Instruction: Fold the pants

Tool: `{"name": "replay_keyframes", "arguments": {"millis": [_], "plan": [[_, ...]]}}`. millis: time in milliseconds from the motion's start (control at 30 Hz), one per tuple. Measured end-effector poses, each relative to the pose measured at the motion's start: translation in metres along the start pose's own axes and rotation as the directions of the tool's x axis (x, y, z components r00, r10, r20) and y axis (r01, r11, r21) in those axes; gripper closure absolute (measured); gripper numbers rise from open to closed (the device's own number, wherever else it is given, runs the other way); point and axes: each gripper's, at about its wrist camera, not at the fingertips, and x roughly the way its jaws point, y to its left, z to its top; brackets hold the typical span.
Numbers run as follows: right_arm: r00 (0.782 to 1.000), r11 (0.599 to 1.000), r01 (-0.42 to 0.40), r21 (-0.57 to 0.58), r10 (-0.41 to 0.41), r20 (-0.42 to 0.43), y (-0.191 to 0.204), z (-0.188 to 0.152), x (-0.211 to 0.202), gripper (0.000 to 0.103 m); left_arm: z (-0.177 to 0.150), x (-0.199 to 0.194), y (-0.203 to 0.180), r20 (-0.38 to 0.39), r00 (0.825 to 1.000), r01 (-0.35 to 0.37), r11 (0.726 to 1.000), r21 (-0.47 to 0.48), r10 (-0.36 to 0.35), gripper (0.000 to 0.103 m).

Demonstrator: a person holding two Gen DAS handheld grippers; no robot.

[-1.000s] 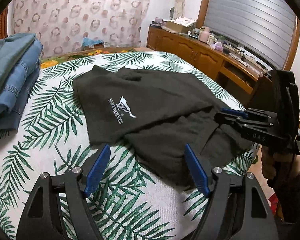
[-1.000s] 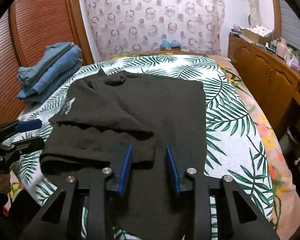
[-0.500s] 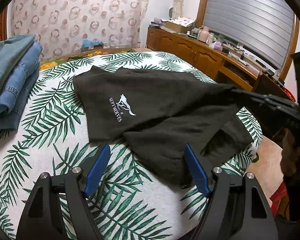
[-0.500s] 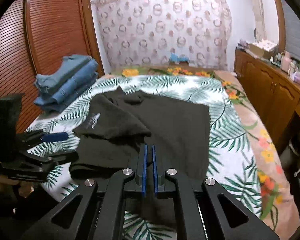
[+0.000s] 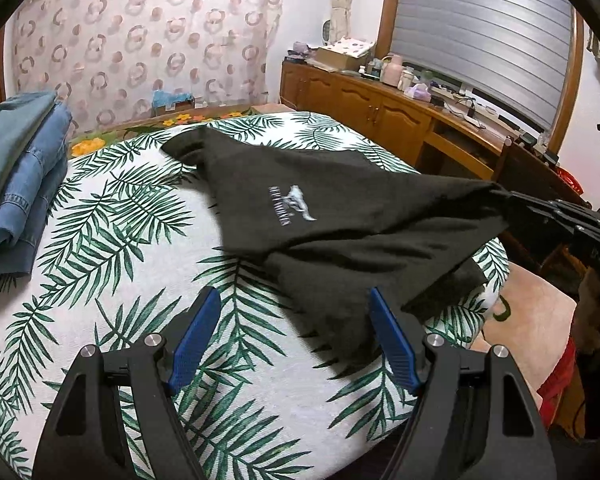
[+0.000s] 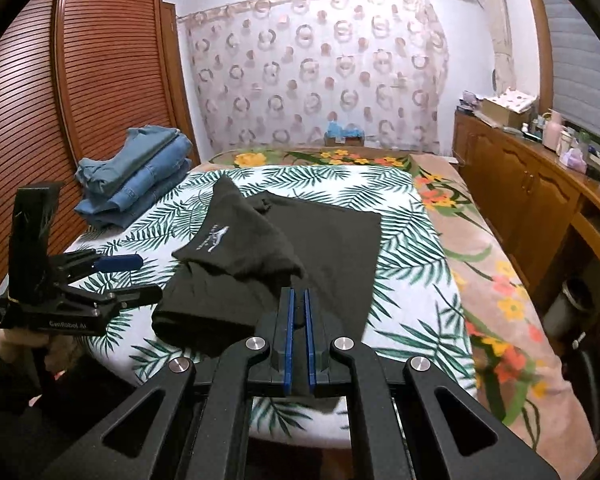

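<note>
Stack of folded jeans [image 6: 136, 176] sits on the bed [image 6: 396, 276] at the 10 o'clock side, against the slatted wardrobe [image 6: 100, 80]. Left gripper [image 5: 292, 336]: fingers spread wide, nothing between them, held above the palm-leaf bedspread [image 5: 112, 264] at the near edge; in the right wrist view it stands at 9 o'clock, just beside the dark fabric. Black pants [image 6: 300, 256] with a white logo [image 5: 292, 206] lie across the middle of the bed, partly doubled over. One edge is drawn up off the mattress into a taut ridge running toward 3 o'clock in the left wrist view. Right gripper [image 6: 298, 320]: blue pads pressed almost together, clamped on that raised edge of the pants. Wooden sideboard [image 6: 540, 200] with small clutter lines the wall at 2 o'clock, well apart from the garment.
</note>
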Motion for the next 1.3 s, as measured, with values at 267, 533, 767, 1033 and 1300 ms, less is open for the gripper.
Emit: {"name": "replay_keyframes", "arguments": {"millis": [267,533,767,1033,1300], "plan": [[0.998,1.000,0.008,0.024,-0.006,-0.067,-0.002,-0.016,0.006,0.098,-0.002,0.005,-0.005,-0.017,1.000,0.005,1.000,0.008,-0.005,0.026],[0.992,0.999,0.015,0.042,-0.010,-0.129,-0.007,-0.027,0.012,0.098,-0.004,0.011,-0.005,-0.030,1.000,0.001,1.000,0.006,-0.001,0.026],[0.988,0.998,0.019,0.053,-0.011,-0.151,-0.012,-0.028,0.015,0.098,-0.005,0.014,-0.004,-0.040,0.999,-0.001,1.000,0.004,0.001,0.026],[0.993,0.998,0.025,0.058,-0.018,-0.117,-0.017,-0.016,0.009,0.075,-0.001,0.006,0.005,-0.007,1.000,-0.014,1.000,-0.019,0.014,0.026],[0.996,0.999,-0.035,-0.032,0.032,-0.077,0.007,0.013,0.027,0.061,0.004,-0.012,0.028,0.047,0.998,-0.045,0.997,-0.060,0.048,0.026]]}}
